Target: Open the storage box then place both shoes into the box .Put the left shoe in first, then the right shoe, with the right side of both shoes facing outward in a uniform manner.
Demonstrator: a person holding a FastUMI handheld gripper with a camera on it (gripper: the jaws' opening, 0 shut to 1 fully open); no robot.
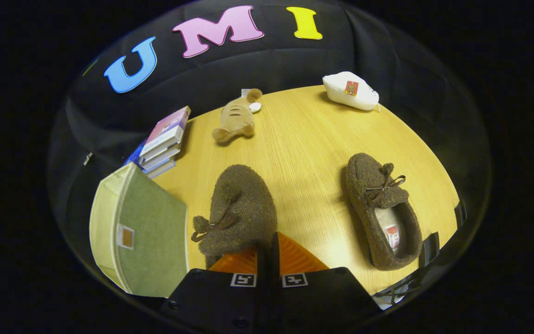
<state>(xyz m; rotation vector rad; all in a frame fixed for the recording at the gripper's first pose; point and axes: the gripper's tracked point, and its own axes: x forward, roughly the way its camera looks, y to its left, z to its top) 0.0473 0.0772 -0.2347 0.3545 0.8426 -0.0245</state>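
A fuzzy brown slipper [241,204] with a small bow sits right at my fingers, toe pointing away. My gripper [268,253] is shut on its heel rim, and a thin strip of the slipper shows between the two pads. The second brown slipper [380,208] lies on the wooden table [304,139] to the right of the fingers, its opening and pale insole facing up. The fabric storage box [146,232], with a green face, cream side and small label window, stands just left of the held slipper. I cannot tell from here whether the box is open.
A stack of books [162,139] lies beyond the box at the table's left edge. A tan plush toy [237,118] rests at the far middle, and a white pouch [351,90] at the far right. Bare tabletop lies between the two slippers.
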